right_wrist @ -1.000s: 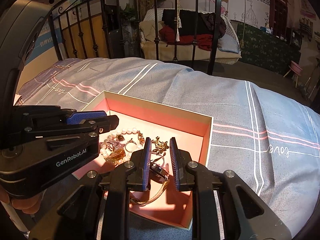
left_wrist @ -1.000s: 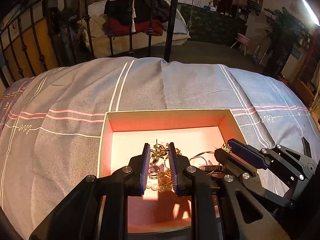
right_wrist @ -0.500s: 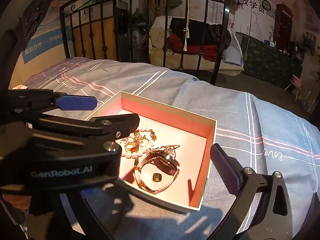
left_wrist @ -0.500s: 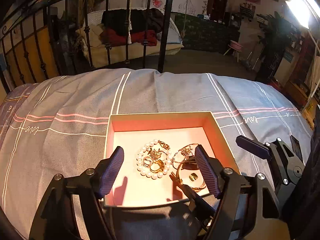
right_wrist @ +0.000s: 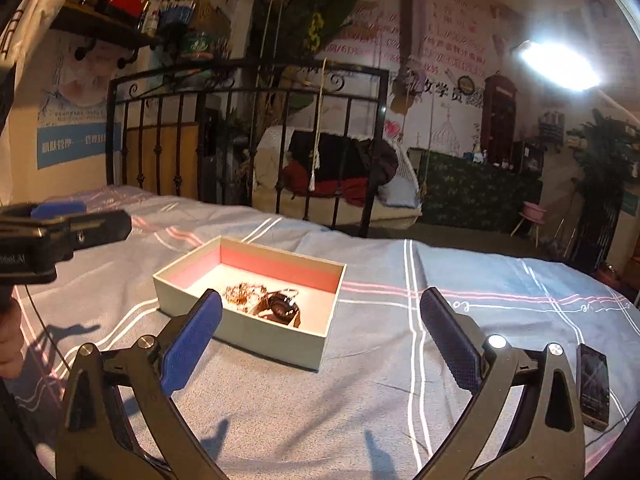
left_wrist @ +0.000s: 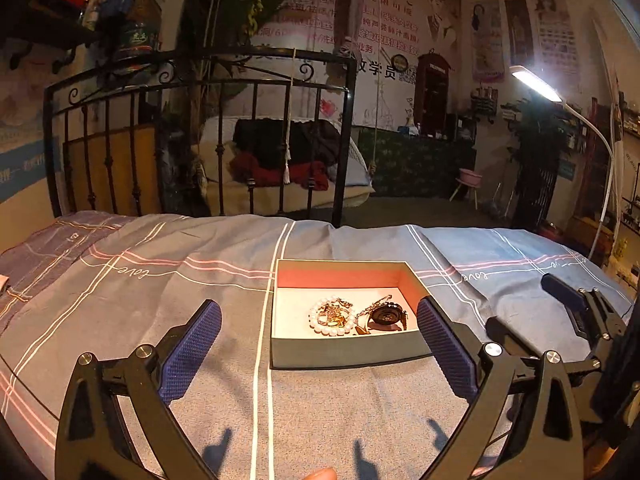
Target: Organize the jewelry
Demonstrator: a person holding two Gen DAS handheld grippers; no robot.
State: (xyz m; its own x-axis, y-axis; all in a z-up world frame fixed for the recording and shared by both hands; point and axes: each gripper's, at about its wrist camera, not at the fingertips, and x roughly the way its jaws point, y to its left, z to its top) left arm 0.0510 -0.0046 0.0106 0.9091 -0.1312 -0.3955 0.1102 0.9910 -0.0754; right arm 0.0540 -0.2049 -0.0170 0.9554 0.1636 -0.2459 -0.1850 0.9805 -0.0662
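A cream box with a pink lining [left_wrist: 348,350] sits on the grey striped bedspread [left_wrist: 160,320]. Inside lie a pearl bracelet with gold pieces [left_wrist: 332,318] and a dark-faced watch [left_wrist: 386,314]. My left gripper [left_wrist: 318,306] hangs back from the box's near wall, its jaws opening wide with nothing between them. The right wrist view has the box [right_wrist: 272,336] left of centre, with the gold pieces [right_wrist: 244,294] and watch [right_wrist: 284,308] in it. My right gripper [right_wrist: 321,297] is open and empty, held off the box's near right corner.
A black iron bed rail [left_wrist: 200,88] closes the far edge of the bed. A dark phone [right_wrist: 592,384] lies on the cover by my right gripper's right finger. A hand [right_wrist: 8,340] holds the left gripper at the left edge.
Both grippers were nearly shut over the jewelry inside the box. They have opened wide, let go, and pulled back and up off the box. The jewelry stays in the box.
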